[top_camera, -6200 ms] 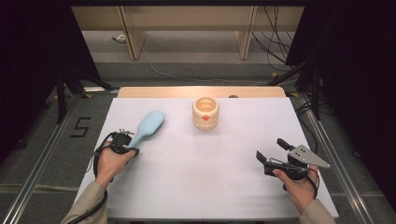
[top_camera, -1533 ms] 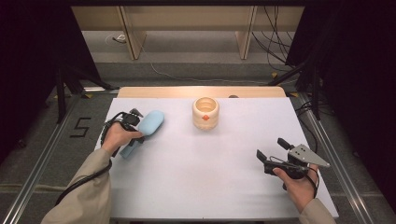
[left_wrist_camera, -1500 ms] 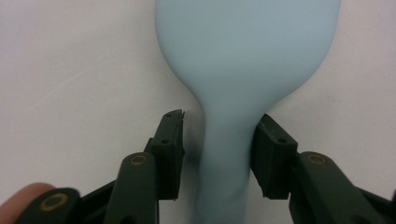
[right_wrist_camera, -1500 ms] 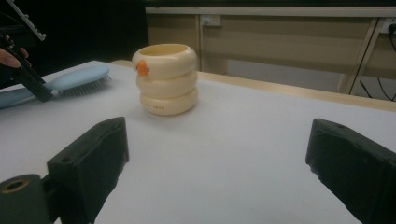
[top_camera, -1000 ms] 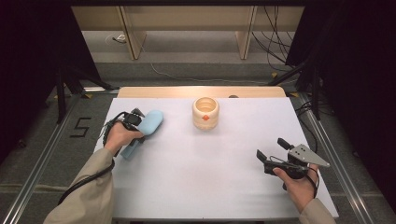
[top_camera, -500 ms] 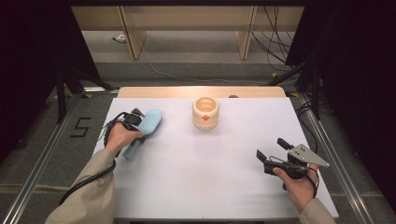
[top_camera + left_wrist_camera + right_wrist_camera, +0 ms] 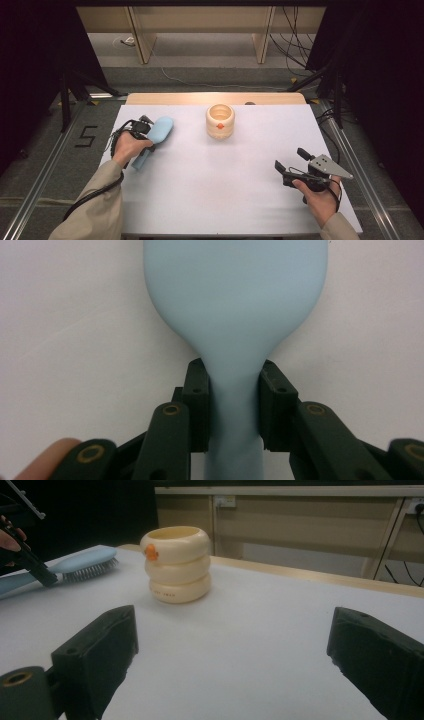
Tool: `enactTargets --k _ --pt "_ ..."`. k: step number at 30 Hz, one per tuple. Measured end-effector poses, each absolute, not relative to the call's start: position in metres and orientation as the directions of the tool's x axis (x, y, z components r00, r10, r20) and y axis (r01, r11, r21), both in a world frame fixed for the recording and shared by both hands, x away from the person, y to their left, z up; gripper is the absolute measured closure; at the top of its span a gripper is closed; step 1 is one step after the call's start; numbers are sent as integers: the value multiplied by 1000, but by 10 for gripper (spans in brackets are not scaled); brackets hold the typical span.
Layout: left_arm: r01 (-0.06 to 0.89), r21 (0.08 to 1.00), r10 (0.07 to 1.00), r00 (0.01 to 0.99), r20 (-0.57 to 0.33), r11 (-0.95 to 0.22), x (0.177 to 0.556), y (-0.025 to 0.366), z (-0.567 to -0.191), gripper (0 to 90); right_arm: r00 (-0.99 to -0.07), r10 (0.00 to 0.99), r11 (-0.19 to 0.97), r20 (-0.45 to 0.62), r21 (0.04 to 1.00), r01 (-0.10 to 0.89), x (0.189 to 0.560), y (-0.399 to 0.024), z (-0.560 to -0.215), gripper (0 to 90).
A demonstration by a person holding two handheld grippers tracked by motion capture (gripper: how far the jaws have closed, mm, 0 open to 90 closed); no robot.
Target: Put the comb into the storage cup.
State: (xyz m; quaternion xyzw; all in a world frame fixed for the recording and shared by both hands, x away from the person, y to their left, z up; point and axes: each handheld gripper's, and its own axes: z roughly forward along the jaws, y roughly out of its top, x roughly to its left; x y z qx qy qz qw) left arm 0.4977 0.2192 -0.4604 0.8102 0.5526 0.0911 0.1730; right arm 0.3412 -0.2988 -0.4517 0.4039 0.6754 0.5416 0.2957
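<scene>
On the white tabletop (image 7: 220, 175), our left claw (image 7: 234, 395) clamps the pale blue plastic hairbrush (image 7: 235, 300) at its neck. Our right claw (image 7: 230, 670) sits spread wide, grasping nothing.

The left claw (image 7: 146, 131) sits near the tabletop's left edge, jaws clamped on a handle. The right claw (image 7: 285, 172) rests near the right edge, jaws spread wide.
</scene>
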Motion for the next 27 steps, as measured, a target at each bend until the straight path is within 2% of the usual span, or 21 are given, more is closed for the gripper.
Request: enactTargets --k 27 --pt "801 517 929 368 -26 -303 486 222 -449 697 -498 866 87 37 970 225 341 -298 -452 71"
